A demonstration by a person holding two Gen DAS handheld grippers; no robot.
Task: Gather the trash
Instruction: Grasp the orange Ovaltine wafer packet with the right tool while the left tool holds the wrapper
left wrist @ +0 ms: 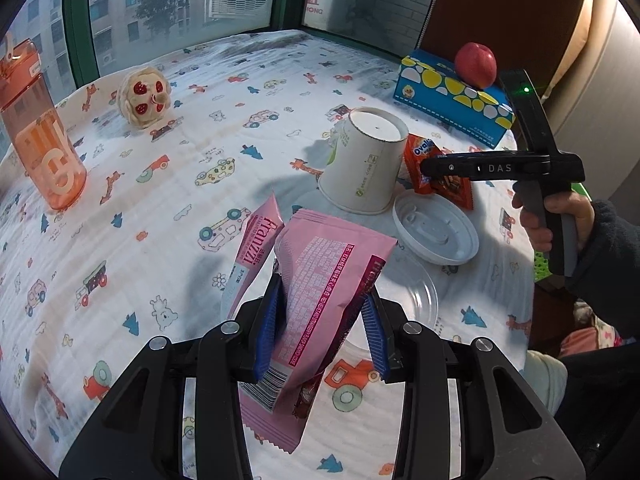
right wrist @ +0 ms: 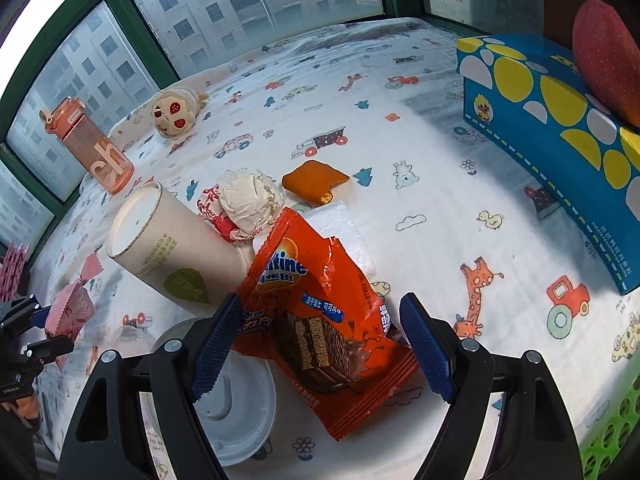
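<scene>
My left gripper [left wrist: 320, 328] is shut on a pink Franzzi wrapper [left wrist: 320, 272], held just above the table. My right gripper [right wrist: 320, 324] is open, its blue pads [right wrist: 216, 340] on either side of an orange Ovaltine wrapper [right wrist: 316, 312] that lies on the cloth; I see no squeeze on it. Beside that wrapper are a tipped paper cup [right wrist: 168, 248], a white lid [right wrist: 236, 408], a crumpled paper ball [right wrist: 248, 200] and a small orange packet [right wrist: 312, 182]. The left wrist view shows the right gripper [left wrist: 430, 168] at the same Ovaltine wrapper [left wrist: 420, 152], next to the cup [left wrist: 364, 160].
A blue tissue box [right wrist: 560, 140] with an apple [right wrist: 608, 60] on it stands at the right. An orange bottle [left wrist: 40, 140] and a plush toy [left wrist: 142, 96] stand far left. A clear plastic lid [left wrist: 416, 296] lies near the pink wrapper. A green basket [right wrist: 612, 432] shows at the lower right.
</scene>
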